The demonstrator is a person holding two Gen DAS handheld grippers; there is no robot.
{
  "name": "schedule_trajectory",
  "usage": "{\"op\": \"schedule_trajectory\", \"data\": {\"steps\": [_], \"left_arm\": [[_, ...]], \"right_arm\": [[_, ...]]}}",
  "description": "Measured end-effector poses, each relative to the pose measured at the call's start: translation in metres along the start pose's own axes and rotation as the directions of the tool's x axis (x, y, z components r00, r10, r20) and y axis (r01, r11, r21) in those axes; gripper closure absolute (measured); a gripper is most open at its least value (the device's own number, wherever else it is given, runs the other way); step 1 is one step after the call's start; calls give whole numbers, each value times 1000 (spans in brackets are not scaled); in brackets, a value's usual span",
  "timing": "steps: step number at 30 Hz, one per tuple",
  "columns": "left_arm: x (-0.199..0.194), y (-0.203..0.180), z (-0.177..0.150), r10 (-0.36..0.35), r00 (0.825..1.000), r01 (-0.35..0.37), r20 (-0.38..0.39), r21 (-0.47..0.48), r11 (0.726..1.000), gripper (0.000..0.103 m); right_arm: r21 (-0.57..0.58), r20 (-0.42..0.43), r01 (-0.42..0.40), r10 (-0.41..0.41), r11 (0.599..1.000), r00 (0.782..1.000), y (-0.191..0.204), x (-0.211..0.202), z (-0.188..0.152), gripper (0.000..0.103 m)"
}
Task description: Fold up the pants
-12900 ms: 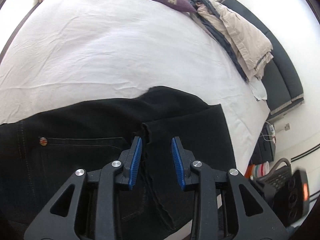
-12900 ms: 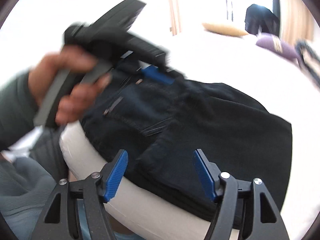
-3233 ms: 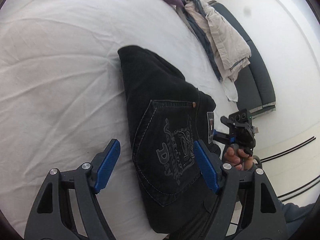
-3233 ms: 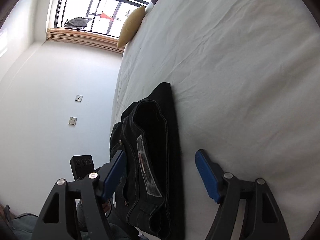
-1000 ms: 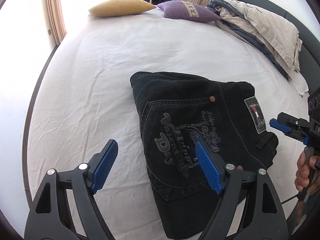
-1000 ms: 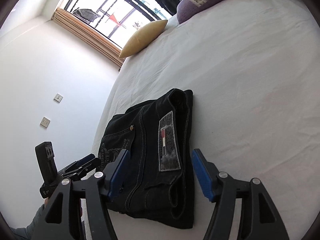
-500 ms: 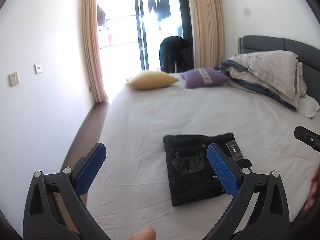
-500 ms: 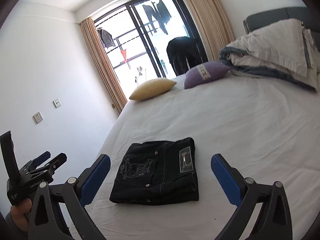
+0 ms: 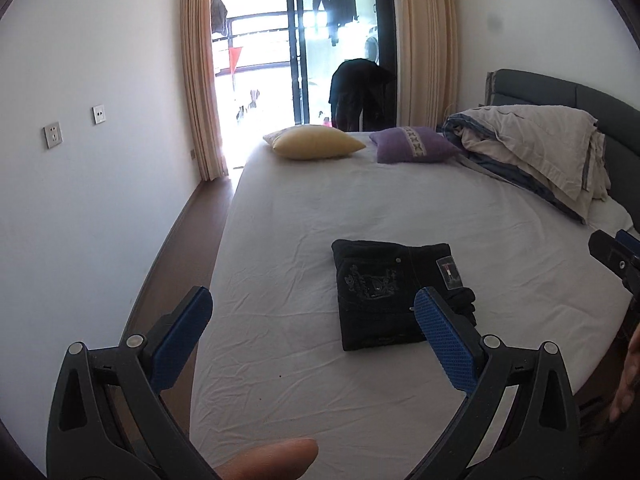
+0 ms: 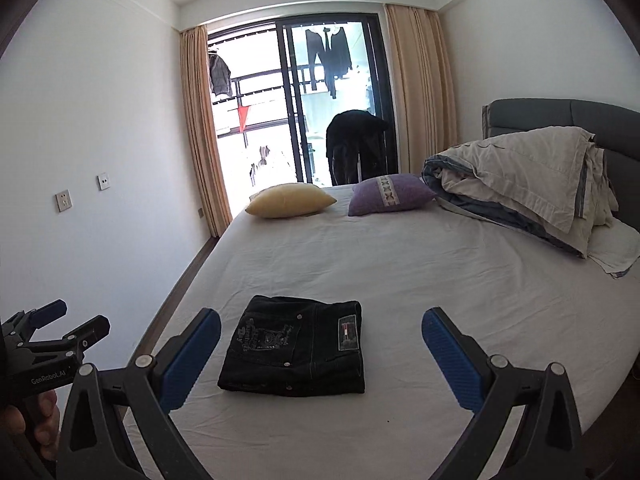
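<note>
- Left gripper (image 9: pixel 312 340) gapes wide, holding nothing, hanging above the near edge of the bed (image 9: pixel 280 216)
- Right gripper (image 10: pixel 320 344) is just as wide and just as bare
- Both have pulled right back: a second ago the blue pads sat low beside the denim, now the whole bedroom is in frame
- The pants (image 10: pixel 296 350) lie alone on the white sheet near the foot of the bed, a compact black rectangle, back pocket up, nothing touching them
- That retreat reads to me as the fold being finished, with only a tidy-up left, if anything
- Writing: the pocket carries pale embroidery; the lower word looks like "Day", the rest is too small to read
- A waistband patch (image 10: pixel 347 333) shows a small red-and-white flag mark, no legible text
- "GenRobot.AI" is printed on the left gripper's body, seen from the right wrist camera
- Further off, a yellow pillow (image 10: pixel 290 200), a purple pillow (image 10: pixel 390 194) and a heaped duvet (image 10: pixel 520 184)
</note>
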State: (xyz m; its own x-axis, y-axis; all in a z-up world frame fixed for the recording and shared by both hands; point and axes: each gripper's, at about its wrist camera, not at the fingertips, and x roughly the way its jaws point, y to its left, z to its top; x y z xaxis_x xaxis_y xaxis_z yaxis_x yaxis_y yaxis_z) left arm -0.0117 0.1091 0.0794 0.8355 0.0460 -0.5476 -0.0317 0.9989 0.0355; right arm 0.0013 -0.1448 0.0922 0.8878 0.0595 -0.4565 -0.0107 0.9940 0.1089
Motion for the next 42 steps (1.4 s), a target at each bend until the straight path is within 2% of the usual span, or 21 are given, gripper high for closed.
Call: {"op": "schedule_trajectory", "data": {"steps": [4, 10, 15, 28, 42], "left_arm": [[10, -6, -12, -14, 996, 13, -84, -22, 1000, 0], [44, -17, -27, -57, 983, 53, -172, -27, 998, 0], [61, -18, -33, -72, 974, 66, -214, -36, 997, 0], [83, -16, -38, -68, 966, 58, -250, -49, 997, 0], [85, -16, -40, -68, 963, 55, -260, -55, 997, 0]], "right_arm": [[64, -80, 22, -17, 998, 997, -6, 2, -9, 0], [81, -183, 26, -10, 996, 983, -1, 23, -29, 0], [66, -209, 25, -11, 997, 978, 4, 31, -34, 0], [53, -238, 30, -16, 998, 971, 5, 40, -36, 0], [44, -257, 24, -12, 999, 966, 7, 46, -38, 0]]}}
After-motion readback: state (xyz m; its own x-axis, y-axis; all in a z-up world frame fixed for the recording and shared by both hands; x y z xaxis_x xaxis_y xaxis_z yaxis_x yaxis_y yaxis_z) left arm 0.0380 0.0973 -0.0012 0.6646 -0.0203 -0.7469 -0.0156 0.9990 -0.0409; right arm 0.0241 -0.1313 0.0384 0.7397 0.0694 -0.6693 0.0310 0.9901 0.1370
